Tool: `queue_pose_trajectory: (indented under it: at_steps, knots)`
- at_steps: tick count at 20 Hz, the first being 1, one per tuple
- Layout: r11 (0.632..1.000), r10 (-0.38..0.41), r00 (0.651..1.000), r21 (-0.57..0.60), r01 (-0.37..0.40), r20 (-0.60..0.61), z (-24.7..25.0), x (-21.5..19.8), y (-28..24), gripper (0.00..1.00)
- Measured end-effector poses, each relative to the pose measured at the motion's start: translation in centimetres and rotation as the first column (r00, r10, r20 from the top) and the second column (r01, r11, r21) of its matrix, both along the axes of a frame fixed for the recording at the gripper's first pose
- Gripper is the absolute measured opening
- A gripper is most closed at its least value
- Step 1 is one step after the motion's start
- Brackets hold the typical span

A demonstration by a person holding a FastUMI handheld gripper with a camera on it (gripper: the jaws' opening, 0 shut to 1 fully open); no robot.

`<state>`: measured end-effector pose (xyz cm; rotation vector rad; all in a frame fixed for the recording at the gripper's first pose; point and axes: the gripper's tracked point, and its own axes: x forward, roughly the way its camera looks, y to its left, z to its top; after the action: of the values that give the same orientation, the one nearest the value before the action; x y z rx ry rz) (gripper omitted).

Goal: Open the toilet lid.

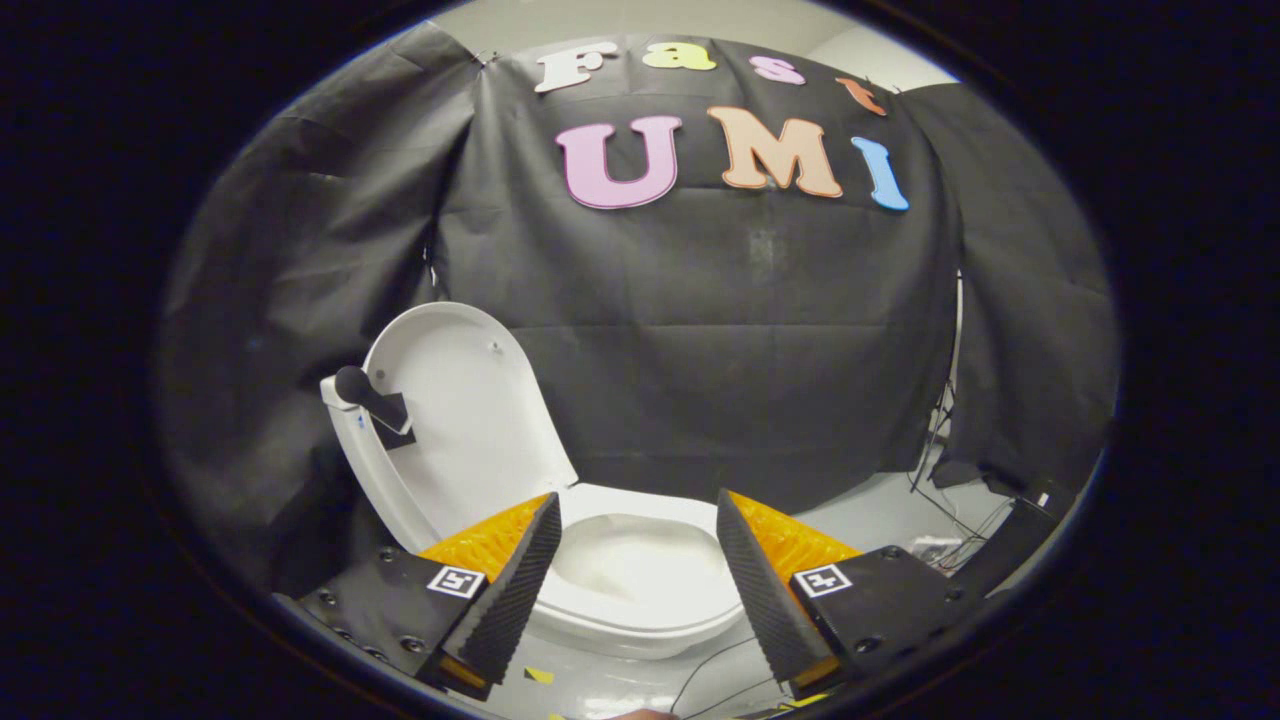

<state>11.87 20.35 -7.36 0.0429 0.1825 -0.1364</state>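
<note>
A white toilet (640,585) stands on the floor just beyond my fingers, its bowl seen in the gap between them. The white lid (470,420) is raised, standing nearly upright to the left of the bowl and leaning toward the black cloth wall. A black knob handle (368,395) sticks out from the lid's upper left edge. My gripper (638,520) is open, nothing between its orange and black ribbed fingers (520,580). The fingers are apart from the lid and hover above the seat rim.
Black cloth (750,350) walls the booth behind and on both sides of the toilet. Cables (950,500) trail over the pale floor to the right, near a dark box (1020,530). A thin wire runs across the floor below the bowl.
</note>
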Motion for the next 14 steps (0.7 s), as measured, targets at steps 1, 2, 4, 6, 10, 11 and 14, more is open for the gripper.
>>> queue_pose_trajectory:
  at_steps: [1,2,4,6,10,11,14]
  knots:
    - [1.0,-0.003,1.0,0.003,0.003,-0.006,-0.16,-0.02,-0.08,0.96]
    - [1.0,-0.01,1.0,0.0,0.01,-0.012,-0.36,-0.1,-0.22,0.96]
    - [1.0,-0.018,1.0,-0.006,0.017,-0.015,-0.33,-0.18,-0.39,0.96]
    - [1.0,-0.017,1.0,-0.001,0.017,-0.011,-0.35,-0.14,-0.27,0.96]
    - [1.0,-0.016,1.0,0.009,0.016,-0.025,-0.85,-0.18,-0.3,0.96]
    - [1.0,-0.016,1.0,0.012,0.016,-0.027,-0.93,-0.24,-0.28,0.96]
    - [1.0,-0.02,0.999,0.014,0.02,-0.033,-1.09,-0.23,-0.42,0.96]
